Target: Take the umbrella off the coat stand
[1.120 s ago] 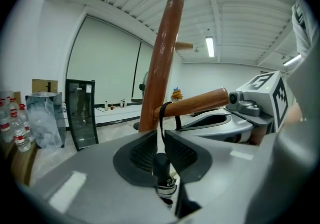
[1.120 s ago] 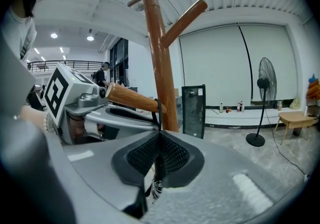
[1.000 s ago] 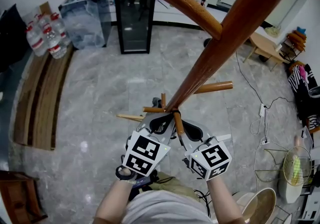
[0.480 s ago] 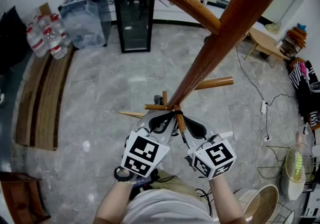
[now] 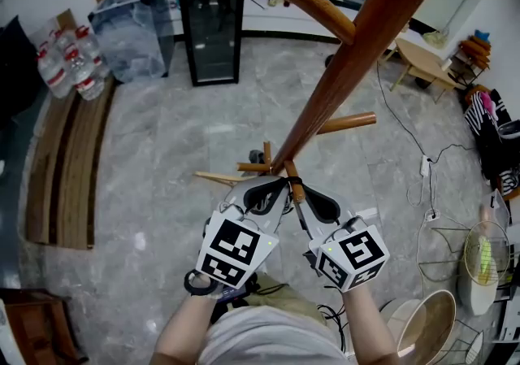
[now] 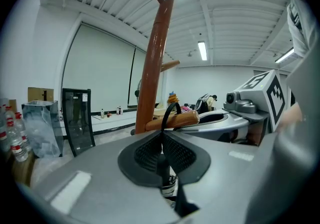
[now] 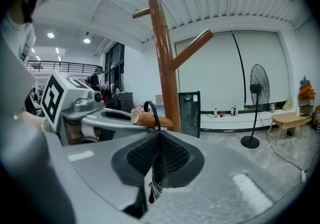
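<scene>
The wooden coat stand [image 5: 349, 63] rises steeply past my head. A black strap loop [image 5: 285, 185] of the umbrella hangs over a short low peg [image 5: 294, 190]. My left gripper [image 5: 270, 191] and right gripper [image 5: 303, 197] meet at that peg from either side, both shut on the strap. In the left gripper view the strap [image 6: 169, 115] runs from the shut left gripper [image 6: 162, 144] up over the peg [image 6: 172, 119]. The right gripper view shows the right gripper [image 7: 159, 154] shut on the strap [image 7: 152, 111], with a dark striped bit of umbrella [image 7: 152, 187] below. Most of the umbrella is hidden.
Other pegs [image 5: 345, 123] stick out of the stand higher up. On the grey tiled floor stand a black glass-door cabinet [image 5: 210, 18], water bottles [image 5: 65, 63], a wooden bench [image 5: 69, 160], a low table [image 5: 422, 63], and cables and baskets [image 5: 479, 266] at the right.
Both grippers stay shut on the strap at the peg. They have edged slightly to the right in the head view, and the view itself has shifted a little.
</scene>
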